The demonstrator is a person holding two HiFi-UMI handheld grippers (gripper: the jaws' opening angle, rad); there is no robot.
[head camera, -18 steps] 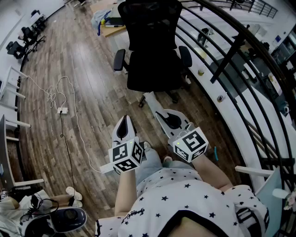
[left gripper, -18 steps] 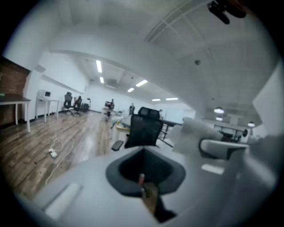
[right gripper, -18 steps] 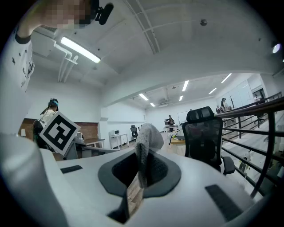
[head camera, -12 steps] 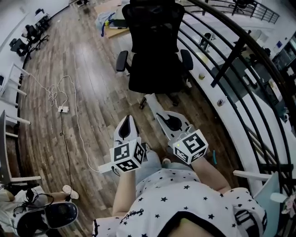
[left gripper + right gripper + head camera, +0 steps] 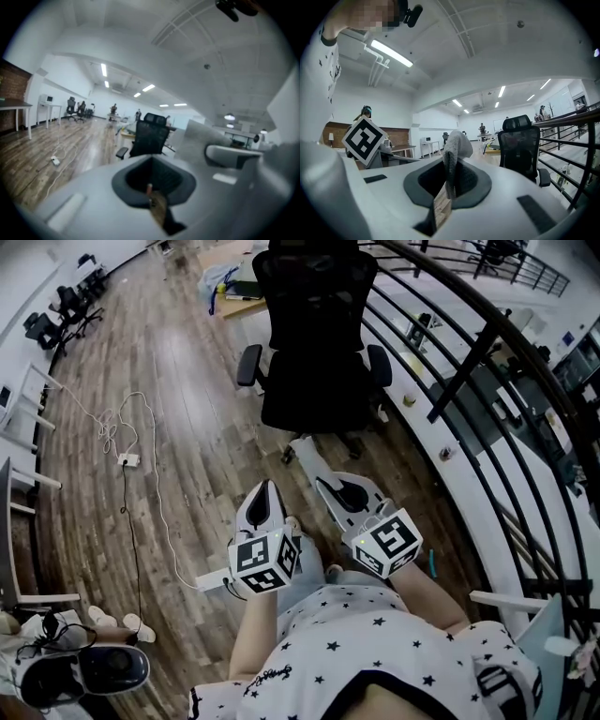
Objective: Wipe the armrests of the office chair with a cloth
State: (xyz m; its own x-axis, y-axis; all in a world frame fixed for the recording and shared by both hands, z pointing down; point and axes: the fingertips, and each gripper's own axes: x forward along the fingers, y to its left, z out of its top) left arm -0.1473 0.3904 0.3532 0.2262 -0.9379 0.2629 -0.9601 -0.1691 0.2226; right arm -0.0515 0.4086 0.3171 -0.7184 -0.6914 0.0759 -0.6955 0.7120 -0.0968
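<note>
A black mesh office chair [image 5: 314,343] stands on the wood floor ahead of me, its back to me, with a padded armrest on the left [image 5: 247,364] and one on the right [image 5: 379,364]. My right gripper [image 5: 319,481] is shut on a pale grey cloth [image 5: 305,450], which sticks up between its jaws in the right gripper view as cloth [image 5: 456,146]. My left gripper [image 5: 265,487] is held beside it, shut with nothing in it. Both grippers are close to my body, well short of the chair [image 5: 520,143].
A curved black railing [image 5: 487,362] runs along the right. A white cable and power strip [image 5: 127,461] lie on the floor at left. A cluttered desk [image 5: 230,294] stands behind the chair. More chairs [image 5: 56,320] are at the far left.
The view has edged toward the chair. Both grippers have risen slightly and hold the same pose, the cloth still in the right one.
</note>
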